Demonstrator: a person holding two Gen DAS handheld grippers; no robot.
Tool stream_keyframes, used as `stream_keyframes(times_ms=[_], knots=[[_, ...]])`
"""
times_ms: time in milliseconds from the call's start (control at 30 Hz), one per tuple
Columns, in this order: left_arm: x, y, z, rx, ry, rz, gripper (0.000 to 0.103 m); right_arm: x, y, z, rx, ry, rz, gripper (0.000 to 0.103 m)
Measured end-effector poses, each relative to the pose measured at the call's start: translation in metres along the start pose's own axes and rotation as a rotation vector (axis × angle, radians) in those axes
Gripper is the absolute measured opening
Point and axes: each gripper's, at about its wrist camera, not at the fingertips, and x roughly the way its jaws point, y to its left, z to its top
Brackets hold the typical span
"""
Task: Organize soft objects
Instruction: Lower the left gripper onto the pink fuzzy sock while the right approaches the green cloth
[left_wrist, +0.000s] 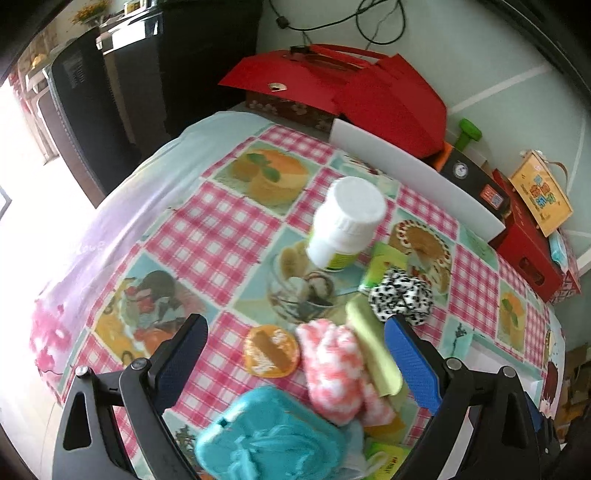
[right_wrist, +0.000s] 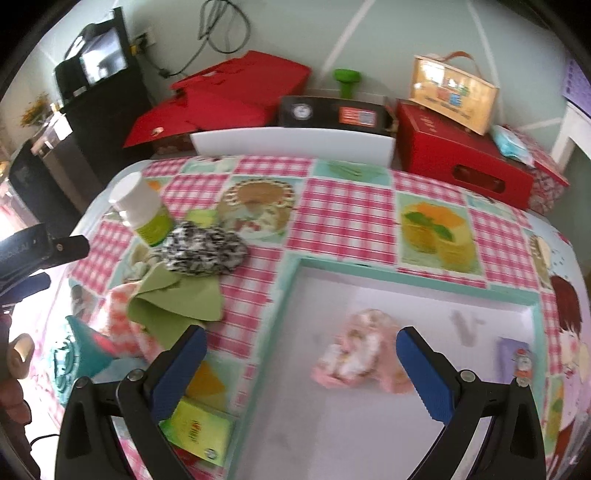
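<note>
Sorting is being carried out by collecting the soft pieces in the white tray (right_wrist: 369, 424), which is filling the lower right of the right wrist view. One pink-and-white fluffy item (right_wrist: 354, 354), blurred, is already lying on the tray floor at lower centre. The right gripper (right_wrist: 301, 363) is being held wide open directly above that item, with nothing between its blue pads; judging by this, a drop-off is probably being completed there.

The remaining soft things are being kept together in a pile, seen at centre left of that view and at lower centre of the left wrist view. A pink-and-white knit piece (left_wrist: 332, 369) is lying against a green cloth (left_wrist: 373, 354), with a black-and-white scrunchie (left_wrist: 400, 295) just beyond. The left gripper (left_wrist: 295, 358) is also being held open, its fingers straddling the knit piece without closing on it, likely lined up for a pick.

Hard items are being left aside: a white-capped bottle (left_wrist: 343, 225), a glass jar (left_wrist: 303, 291) and an orange disc (left_wrist: 271, 350).
</note>
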Motion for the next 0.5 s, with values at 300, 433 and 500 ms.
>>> stream_keyframes(times_ms=[300,433,500], knots=[[0.006,0.017,0.002,-0.030,0.033,-0.041,0.096,0.014,0.031,0.002,-0.042,-0.008,0.105,0.103],[0.012,0.017,0.002,-0.027,0.057,-0.060,0.096,0.021,0.045,0.002,-0.059,-0.014,0.151,0.103],[0.016,0.016,0.000,-0.026,0.071,-0.064,0.096,0.024,0.050,0.001,-0.074,-0.015,0.161,0.103]])
